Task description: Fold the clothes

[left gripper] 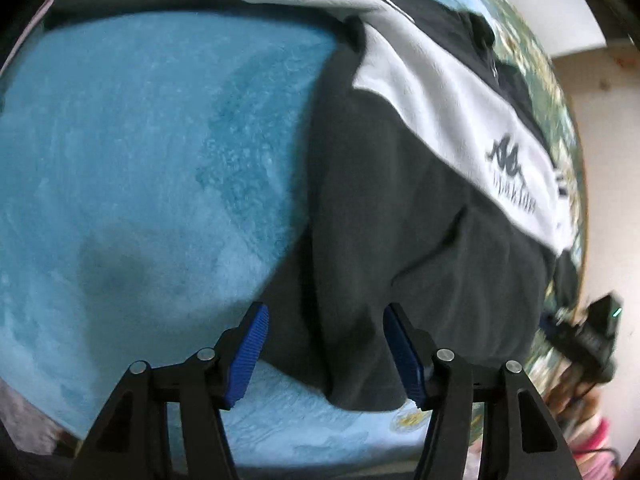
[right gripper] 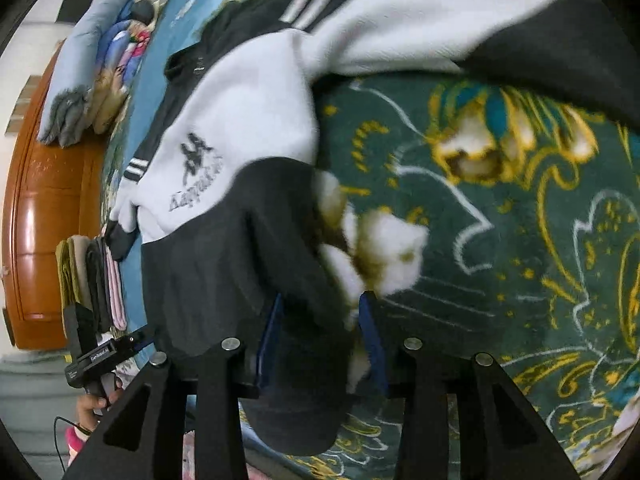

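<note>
One sweatshirt (left gripper: 400,208), soft fleece in black and white panels with a dark printed logo and thin stripes at the shoulders, spread ahead of both tools on a plush blanket (left gripper: 140,140). Hem bunched in loose folds between the blue ribbed pads (left gripper: 250,354) of the left gripper (left gripper: 324,354), jaws set wide apart, cloth lying in the gap unpinched. Black hem likewise draped through the right gripper (right gripper: 320,340), its jaws parted around it; cannot tell whether they pinch it. Blanket plain pale blue left of the left tool, dark green with gold and white flowers right of the right tool. Two stacks of folded clothes (right gripper: 96,276) far left, against an orange wooden headboard (right gripper: 48,208).
</note>
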### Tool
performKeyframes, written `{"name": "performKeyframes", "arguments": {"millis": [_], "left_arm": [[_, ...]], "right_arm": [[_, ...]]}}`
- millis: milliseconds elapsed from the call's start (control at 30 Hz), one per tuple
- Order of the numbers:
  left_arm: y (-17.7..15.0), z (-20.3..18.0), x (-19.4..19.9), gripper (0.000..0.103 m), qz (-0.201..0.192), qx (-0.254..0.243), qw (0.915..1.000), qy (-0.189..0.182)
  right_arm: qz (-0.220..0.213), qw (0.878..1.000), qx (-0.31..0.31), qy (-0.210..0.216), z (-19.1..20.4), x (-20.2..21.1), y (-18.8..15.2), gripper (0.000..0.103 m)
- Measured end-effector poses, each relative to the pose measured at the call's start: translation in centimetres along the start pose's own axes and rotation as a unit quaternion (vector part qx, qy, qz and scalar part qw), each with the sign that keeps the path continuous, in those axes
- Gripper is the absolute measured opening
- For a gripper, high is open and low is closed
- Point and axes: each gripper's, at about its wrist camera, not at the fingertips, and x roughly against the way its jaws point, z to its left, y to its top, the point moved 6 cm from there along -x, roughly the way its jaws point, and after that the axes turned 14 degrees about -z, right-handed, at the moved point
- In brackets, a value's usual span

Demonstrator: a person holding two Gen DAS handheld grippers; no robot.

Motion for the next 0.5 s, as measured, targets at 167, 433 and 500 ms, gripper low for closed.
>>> {"name": "performKeyframes", "arguments": {"millis": [167, 433, 500], "left_arm": [[-0.1, -0.6, -0.3, 0.057, -0.002, -0.018, 0.9998, 0.012], [-0.5, -1.9, 0.5, 0.048, -0.017, -0.043, 0.9989, -0.002], [-0.8, -1.7, 0.2, 0.045, -0.005, -0.038, 0.9993, -0.006]], "right_arm": [[0.000, 1.000, -0.026, -0.007, -1.3, -0.1, -0.2, 0.041], [0.001, 1.000, -0.017, -0.008, -0.3, -0.4, -0.1, 0.041], [0.002, 1.000, -0.017, -0.011, -0.2, -0.6, -0.1, 0.041]]}}
